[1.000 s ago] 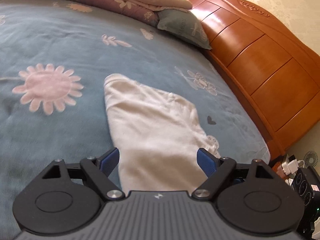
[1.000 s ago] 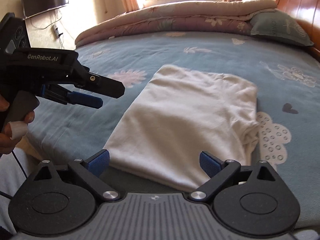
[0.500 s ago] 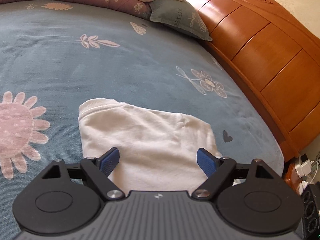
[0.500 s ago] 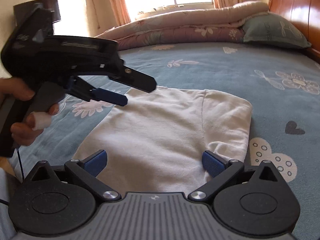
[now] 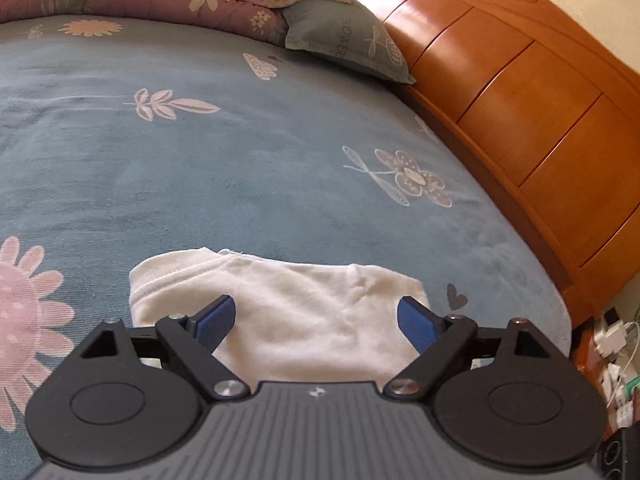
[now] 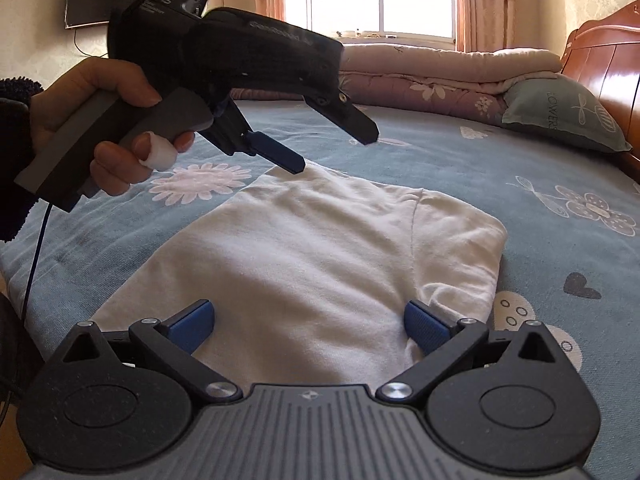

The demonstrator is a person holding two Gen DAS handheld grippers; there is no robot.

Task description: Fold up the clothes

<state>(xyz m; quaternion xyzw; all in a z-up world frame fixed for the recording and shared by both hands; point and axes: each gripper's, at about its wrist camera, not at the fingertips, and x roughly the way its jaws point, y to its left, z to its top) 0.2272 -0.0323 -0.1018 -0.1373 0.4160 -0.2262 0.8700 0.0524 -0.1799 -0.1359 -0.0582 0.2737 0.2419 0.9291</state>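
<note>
A folded white garment [image 6: 320, 264] lies flat on the blue flowered bedspread [image 6: 460, 172]. In the left wrist view the garment's far end [image 5: 304, 312] shows between the open blue pads. My left gripper [image 5: 318, 322] is open and empty, just above the garment; it also shows in the right wrist view [image 6: 332, 150], held by a hand over the garment's far left corner. My right gripper [image 6: 310, 326] is open and empty, low over the garment's near end.
A wooden headboard [image 5: 520, 92] runs along the right side of the bed. A grey-green pillow [image 5: 348, 40] and a folded quilt [image 6: 440, 68] lie at the far end. Chargers and cables [image 5: 612, 352] sit off the bed's right corner.
My left gripper has moved forward along the garment toward its far end and risen. The right gripper has come lower and closer over the near end. Both stayed open.
</note>
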